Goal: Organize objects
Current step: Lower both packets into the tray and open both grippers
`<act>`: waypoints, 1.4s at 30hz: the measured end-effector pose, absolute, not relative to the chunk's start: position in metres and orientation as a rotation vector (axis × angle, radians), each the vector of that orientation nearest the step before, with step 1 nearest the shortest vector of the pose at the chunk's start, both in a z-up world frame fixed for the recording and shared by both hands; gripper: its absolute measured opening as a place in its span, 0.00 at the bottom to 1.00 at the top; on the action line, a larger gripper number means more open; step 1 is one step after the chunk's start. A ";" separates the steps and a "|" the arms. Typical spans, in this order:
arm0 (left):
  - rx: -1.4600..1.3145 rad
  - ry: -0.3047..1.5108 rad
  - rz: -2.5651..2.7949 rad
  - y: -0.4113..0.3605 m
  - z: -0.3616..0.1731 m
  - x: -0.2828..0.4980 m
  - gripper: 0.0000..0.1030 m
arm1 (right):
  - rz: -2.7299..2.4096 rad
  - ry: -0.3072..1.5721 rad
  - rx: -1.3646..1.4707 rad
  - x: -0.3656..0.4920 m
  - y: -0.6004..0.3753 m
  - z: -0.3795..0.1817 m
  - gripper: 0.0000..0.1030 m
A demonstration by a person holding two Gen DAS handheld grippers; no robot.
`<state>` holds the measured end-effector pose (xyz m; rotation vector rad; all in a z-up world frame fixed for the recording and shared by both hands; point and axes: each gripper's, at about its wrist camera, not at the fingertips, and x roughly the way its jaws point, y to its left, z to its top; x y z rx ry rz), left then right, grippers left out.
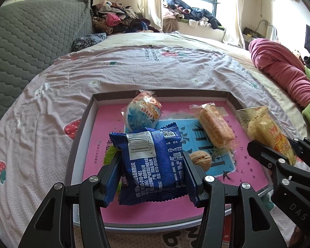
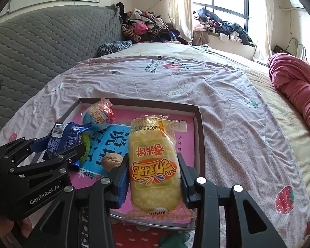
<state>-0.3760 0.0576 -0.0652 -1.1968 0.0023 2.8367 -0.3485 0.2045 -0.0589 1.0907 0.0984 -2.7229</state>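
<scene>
Left gripper: clamped on a blue snack packet, one finger on each side. The packet is upright with its barcode facing the camera, hanging over the near part of the box.

Right gripper: closed tight on a yellow rice cracker pack. The pack stands tall between the fingers, its orange logo upside down in the right wrist view, over the box's near right part.

Box: a shallow cardboard tray with a low rim, sitting on the bed, with a pink and blue book cover lying flat inside it.

Already in the box: a round wrapped snack up by the far wall, blue and white with an orange print, a clear-wrapped cracker bar right of it, and a walnut nearer the front, just beside the blue packet in the left wrist view.

Bed: a pink bedsheet with a strawberry print, a bit wrinkly. A grey quilted headboard is on the left, a rolled pink blanket on the right.

Background: piles of clothes in the far corner and along the window sill.
</scene>
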 end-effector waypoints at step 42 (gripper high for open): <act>-1.269 0.091 2.816 0.066 -0.093 -0.380 0.57 | -2.639 0.108 1.270 -0.364 0.206 -0.099 0.40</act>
